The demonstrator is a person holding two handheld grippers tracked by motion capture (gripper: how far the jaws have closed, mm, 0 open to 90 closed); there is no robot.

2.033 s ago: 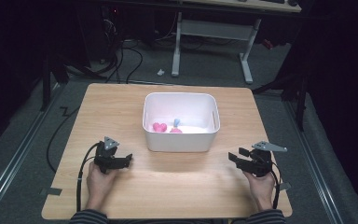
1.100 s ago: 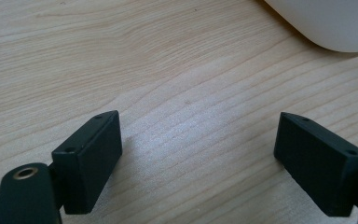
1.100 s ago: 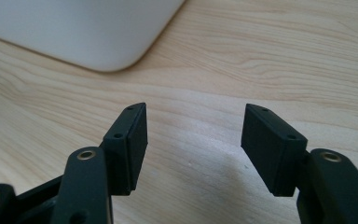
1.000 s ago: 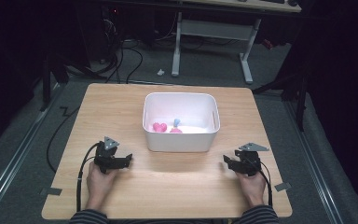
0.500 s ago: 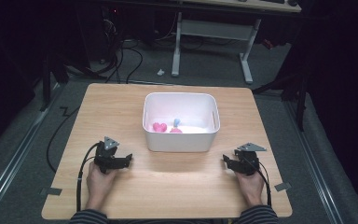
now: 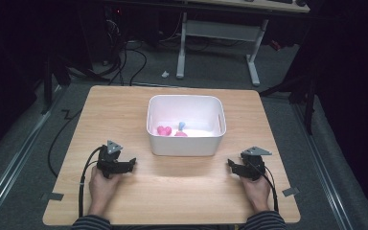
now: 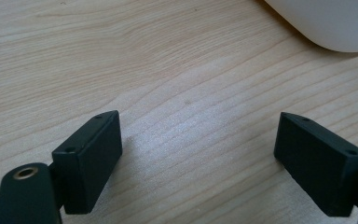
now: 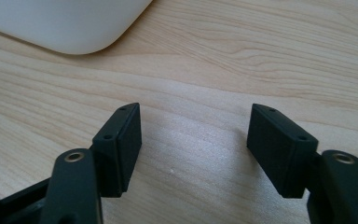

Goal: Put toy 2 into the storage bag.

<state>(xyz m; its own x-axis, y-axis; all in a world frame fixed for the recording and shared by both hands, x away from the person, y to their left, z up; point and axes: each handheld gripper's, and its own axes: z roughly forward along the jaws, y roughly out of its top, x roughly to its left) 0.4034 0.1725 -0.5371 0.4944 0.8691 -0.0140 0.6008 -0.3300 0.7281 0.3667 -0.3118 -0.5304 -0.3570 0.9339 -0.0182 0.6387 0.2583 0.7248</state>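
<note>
Evidently pre-grasp: left gripper [image 6: 130, 164] and right gripper [image 6: 231, 164] are resting on the table [image 6: 182, 191], jaws apart and empty, flanking the white bin [image 6: 186, 143] holding pink toys [image 6: 163, 130]. Next move is probably reaching inside.

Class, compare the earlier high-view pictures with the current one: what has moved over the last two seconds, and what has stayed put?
The right gripper shifted a little inward and toward the table's near edge, then settled on the table. Nothing was taken hold of or let go; its jaws stand apart with nothing between them. The left gripper, the white tub and the pink and blue items in it stayed as they were.
</note>
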